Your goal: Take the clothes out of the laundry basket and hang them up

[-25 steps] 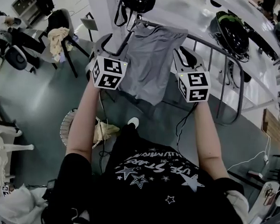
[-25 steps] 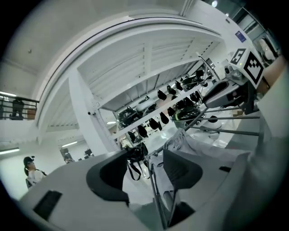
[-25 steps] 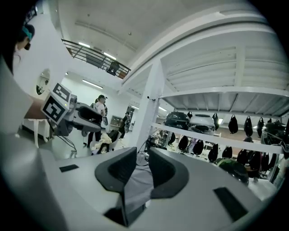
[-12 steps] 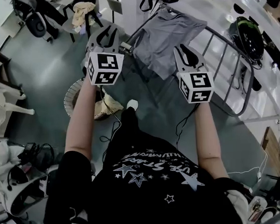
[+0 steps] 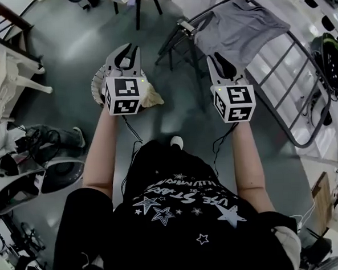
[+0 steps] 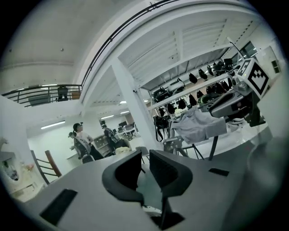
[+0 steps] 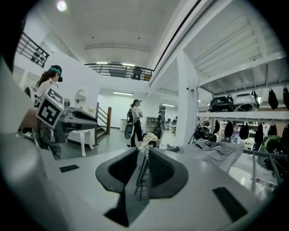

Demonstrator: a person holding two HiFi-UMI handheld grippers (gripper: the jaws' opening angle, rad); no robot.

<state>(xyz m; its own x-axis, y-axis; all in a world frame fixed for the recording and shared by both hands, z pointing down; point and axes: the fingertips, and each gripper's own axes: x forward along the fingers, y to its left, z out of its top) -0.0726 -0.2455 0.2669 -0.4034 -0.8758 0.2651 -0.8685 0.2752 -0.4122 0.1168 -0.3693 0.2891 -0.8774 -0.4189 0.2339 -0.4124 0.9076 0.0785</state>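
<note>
Biggest thing here is the rack (image 5: 310, 65) on the right, with a grey shirt (image 5: 237, 30) already draped over its near end. So one piece looks done, and I'd guess the step now is going to the basket for the next one.

The basket (image 5: 96, 87) sits on the floor, well down and mostly hidden under the left tool. A beige garment (image 5: 149, 96) spills over its right side. That's the one to grab.

The left gripper (image 6: 144, 155) hangs right above the basket. Its jaws are closing, there's only a thin gap, and nothing's in it. Spread them wide before going down, or they'll just poke the cloth. Then drop low and pinch one thick fold near a collar or shoulder, not a loose edge, and lift straight up so it clears the rim.

The right gripper (image 7: 143, 153) is empty too. Its jaws stand a little apart and only floor shows through. It's held level with the left, out in front of the rack. I'd keep it free to catch the other shoulder once the cloth is up, since it spreads easier that way.

Writing: the person's black shirt (image 5: 185, 216) has white stars and lettering, upside down from this camera, so I can't read it reliably. Each cube (image 5: 122, 95) carries only black-and-white square markers, no words.
</note>
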